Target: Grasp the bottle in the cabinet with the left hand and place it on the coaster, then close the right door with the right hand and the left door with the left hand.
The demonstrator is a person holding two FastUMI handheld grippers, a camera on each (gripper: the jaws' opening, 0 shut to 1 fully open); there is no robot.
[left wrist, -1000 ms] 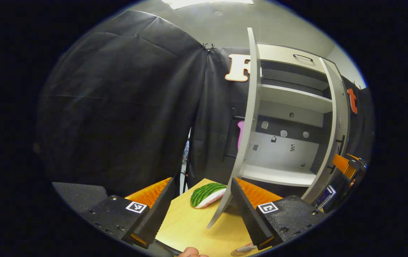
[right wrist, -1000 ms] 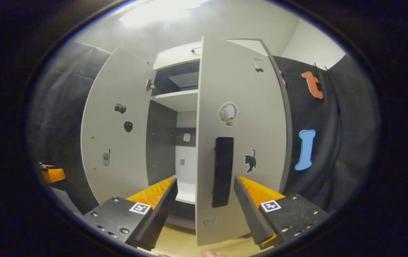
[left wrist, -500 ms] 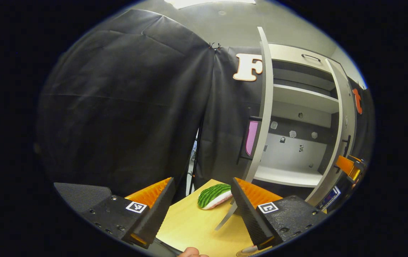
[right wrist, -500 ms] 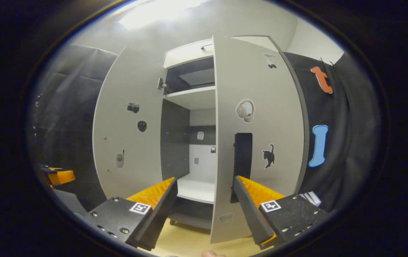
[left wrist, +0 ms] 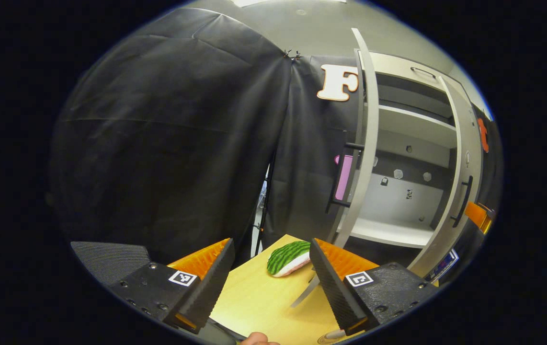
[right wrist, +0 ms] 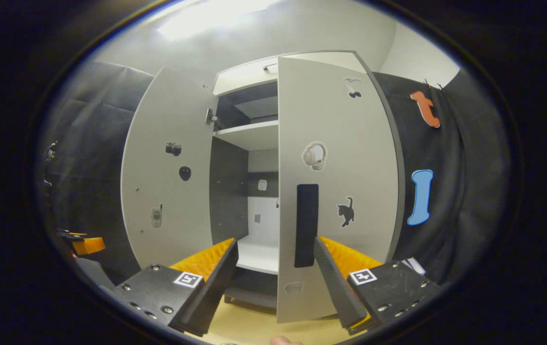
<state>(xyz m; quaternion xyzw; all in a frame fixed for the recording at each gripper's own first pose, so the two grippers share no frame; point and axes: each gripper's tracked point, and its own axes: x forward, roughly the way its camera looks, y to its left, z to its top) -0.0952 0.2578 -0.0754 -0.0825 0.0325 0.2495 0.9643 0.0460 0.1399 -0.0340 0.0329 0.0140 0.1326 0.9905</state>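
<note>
The left gripper hangs wide open with nothing between its fingers, above the near end of the wooden table. Ahead of it a watermelon-slice toy lies near the table's far edge, and just beyond stands the cabinet. The left door is seen almost edge-on, swung out toward the camera, its lower corner reaching over the table beside the right finger. The shelves behind it look bare. At the bottom rim of the left gripper view a sliver of a coaster shows; I cannot make out the bottle. The right gripper is also spread wide and grips nothing. The right door stands partly shut, its free edge between the fingers; whether it touches them I cannot tell. Its dark handle hangs just above the right finger. A gap remains between the two doors, showing the lower shelf.
</note>
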